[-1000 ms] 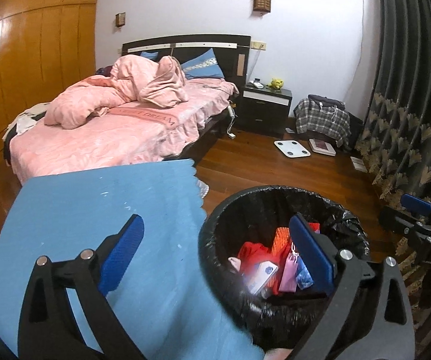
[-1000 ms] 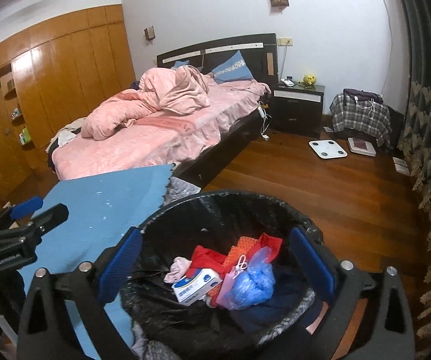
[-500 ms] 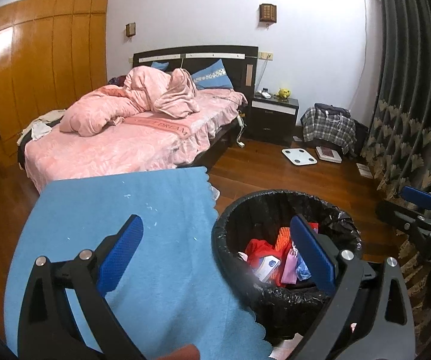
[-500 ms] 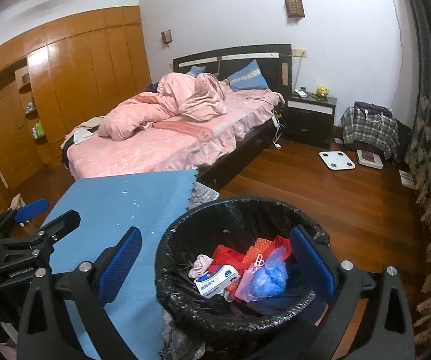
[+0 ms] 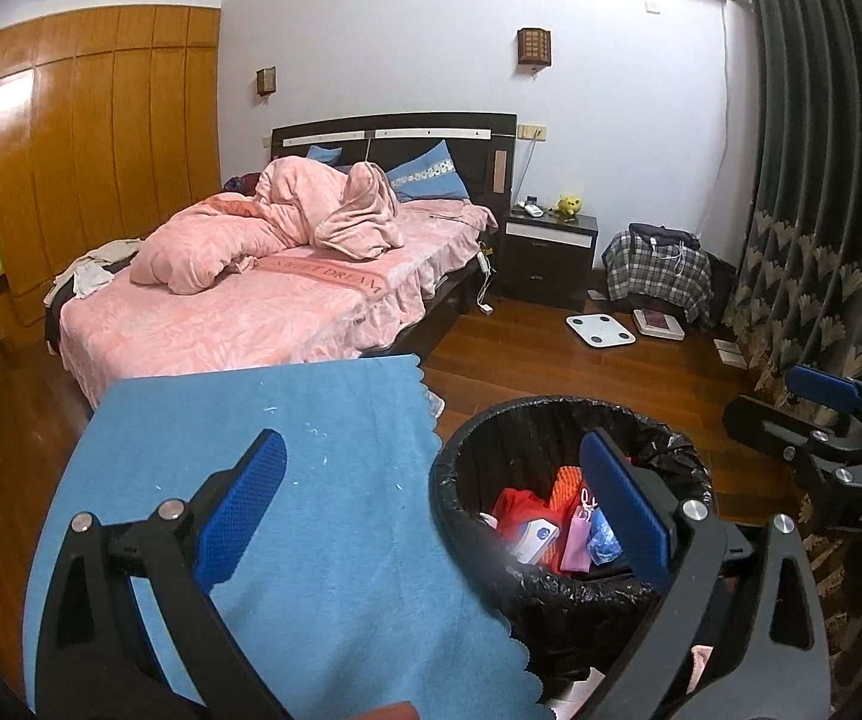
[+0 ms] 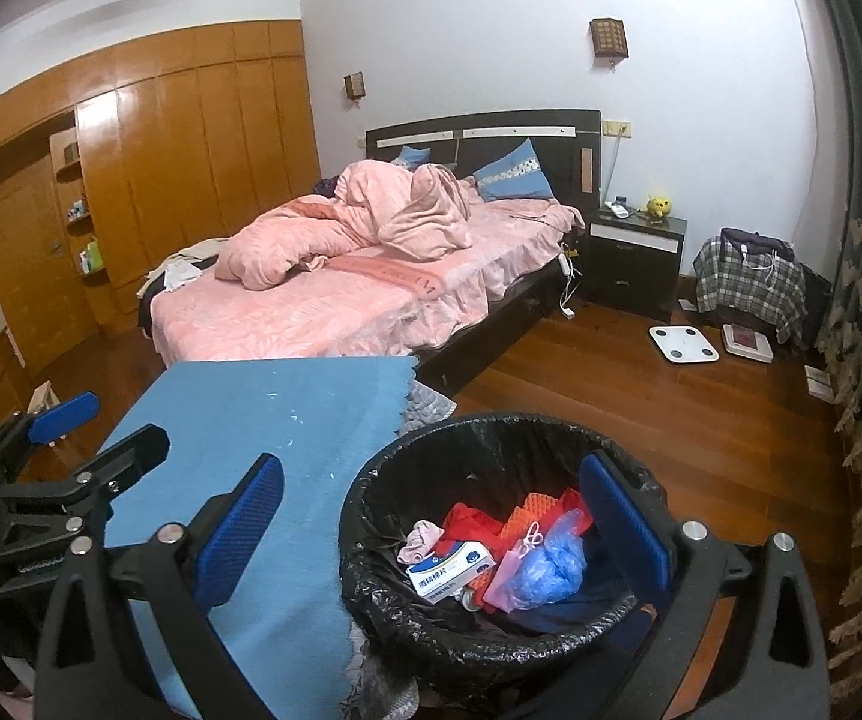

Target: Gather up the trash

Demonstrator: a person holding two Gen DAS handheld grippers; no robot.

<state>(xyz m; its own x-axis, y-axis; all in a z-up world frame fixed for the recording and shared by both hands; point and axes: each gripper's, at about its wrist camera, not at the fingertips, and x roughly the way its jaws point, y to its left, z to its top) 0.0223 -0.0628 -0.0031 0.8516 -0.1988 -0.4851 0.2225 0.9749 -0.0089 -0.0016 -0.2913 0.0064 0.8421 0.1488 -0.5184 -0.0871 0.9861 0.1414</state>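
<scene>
A black-lined trash bin (image 5: 479, 456) (image 6: 491, 438) stands on the wood floor beside a table with a blue cloth (image 5: 323, 420) (image 6: 287, 408). In it lie red and orange wrappers (image 6: 527, 510), a white and blue box (image 6: 452, 570) and a blue plastic bag (image 6: 551, 561). My left gripper (image 5: 431, 510) is open and empty, raised over the cloth's right edge and the bin. My right gripper (image 6: 431, 522) is open and empty, raised above the bin's left rim. Each gripper shows in the other's view: the right one (image 5: 821, 414), the left one (image 6: 65, 438).
A bed with pink bedding (image 5: 263, 276) (image 6: 341, 288) stands behind the table. A dark nightstand (image 5: 551, 258), a plaid-covered bag (image 5: 659, 270) and a white scale (image 5: 601, 330) are at the far wall. Dark curtains (image 5: 821, 210) hang at the right; wooden wardrobes (image 6: 161, 180) at the left.
Both grippers have risen and drawn back from the bin, so the bin looks smaller and lower in both views. Both stay open and empty.
</scene>
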